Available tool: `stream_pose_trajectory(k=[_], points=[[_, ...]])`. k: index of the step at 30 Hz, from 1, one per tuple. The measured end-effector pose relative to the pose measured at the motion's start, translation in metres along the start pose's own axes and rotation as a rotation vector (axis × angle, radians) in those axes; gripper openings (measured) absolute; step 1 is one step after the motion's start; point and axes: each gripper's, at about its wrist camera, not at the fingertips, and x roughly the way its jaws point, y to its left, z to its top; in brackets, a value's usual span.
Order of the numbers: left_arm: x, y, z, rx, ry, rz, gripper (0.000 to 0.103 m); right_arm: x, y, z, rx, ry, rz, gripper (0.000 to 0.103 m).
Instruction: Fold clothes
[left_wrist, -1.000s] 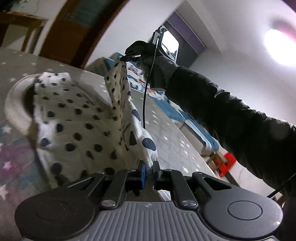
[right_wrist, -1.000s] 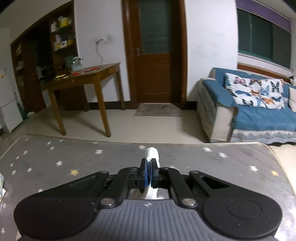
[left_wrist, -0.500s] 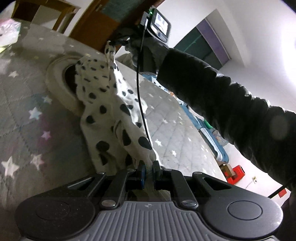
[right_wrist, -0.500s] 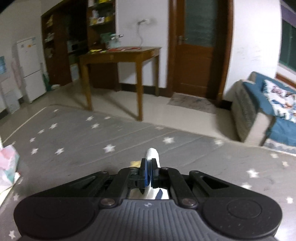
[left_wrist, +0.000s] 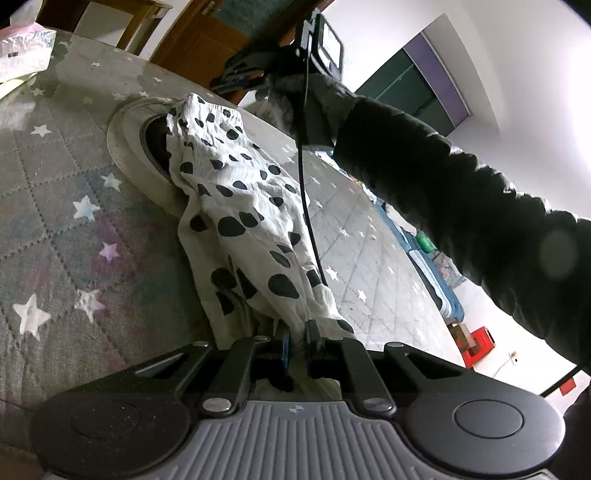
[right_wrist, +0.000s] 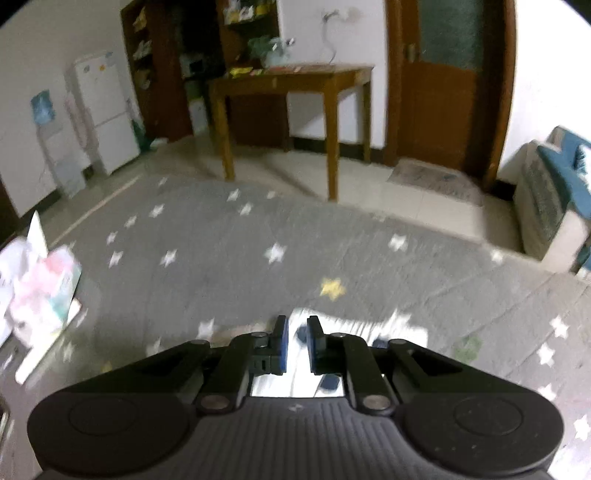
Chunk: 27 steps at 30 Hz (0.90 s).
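Left hand-held gripper (left_wrist: 296, 338) pinches spotted garment (left_wrist: 236, 206); right hand-held gripper (right_wrist: 295, 341) parted

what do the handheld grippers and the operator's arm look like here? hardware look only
Both grippers, left gripper and right gripper, are matte black: ribbed grey body, two round side discs, silver-screwed linkages, blue finger pads. The other unit carries a small screen and thin black cable. The arm wears a black puffy sleeve.

Black two-finger right gripper (right_wrist: 295, 341), jaws parted, hovers at bottom centre above blurred white dark-spotted cloth (right_wrist: 354, 326) on grey star-patterned mat (right_wrist: 258, 236).
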Motion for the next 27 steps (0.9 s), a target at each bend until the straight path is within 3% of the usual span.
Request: stream_pose_trajectory(k=[7,12,22,27], points=[[-0.002,-0.003,-0.002,0.005,-0.005,0.009,0.009,0.02,0.026,-0.032,-0.082,0.107,0.049,0.011],[-0.005,-0.005,-0.001,0.009,-0.019,0.001,0.009,0.01,0.028,-0.03,-0.065,0.066,0.057,0.001],[-0.008,-0.008,-0.003,0.013,-0.026,0.002,0.009,-0.01,0.033,-0.026,-0.03,-0.021,0.071,0.0],[-0.009,-0.009,-0.004,0.017,-0.027,0.01,0.009,-0.002,0.029,-0.024,0.013,-0.035,0.088,0.0]])
